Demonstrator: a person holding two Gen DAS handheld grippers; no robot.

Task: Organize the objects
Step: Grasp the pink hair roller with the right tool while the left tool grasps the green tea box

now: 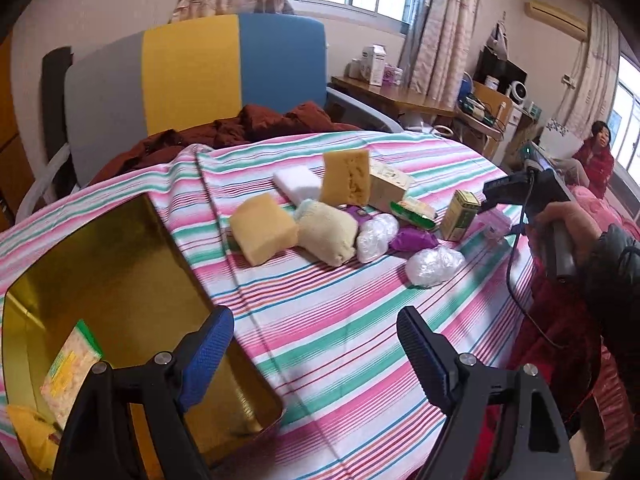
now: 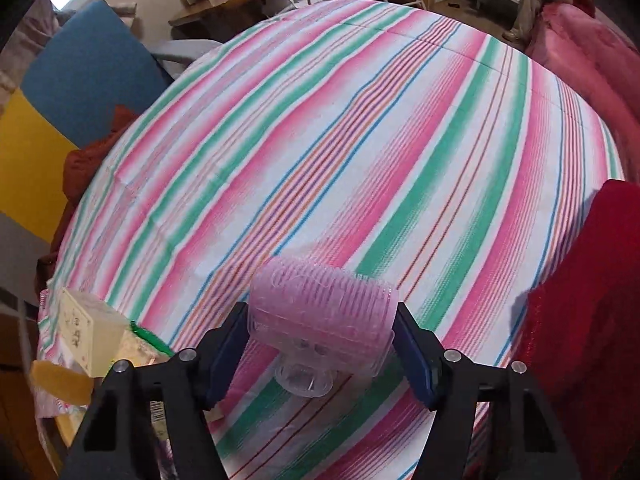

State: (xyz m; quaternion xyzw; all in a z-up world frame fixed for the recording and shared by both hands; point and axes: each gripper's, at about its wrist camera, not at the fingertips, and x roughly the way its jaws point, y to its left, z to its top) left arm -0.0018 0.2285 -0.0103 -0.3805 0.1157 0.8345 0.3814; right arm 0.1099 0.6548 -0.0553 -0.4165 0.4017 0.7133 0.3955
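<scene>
Broad striped cloth surface (image 2: 400, 128), bare and roomy toward 12 o'clock. Smooth gold tin (image 1: 120, 272) at 9 o'clock, rim beneath left gripper (image 1: 316, 344), spread wide. Right gripper (image 2: 320, 340) clamped on ribbed pink plastic brush (image 2: 320, 312).

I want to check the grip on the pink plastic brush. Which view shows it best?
The right wrist view: the pink brush fills the centre, clamped between the right gripper fingers. The left wrist view shows only a small, blurred pink piece beside the right gripper's body.
</scene>
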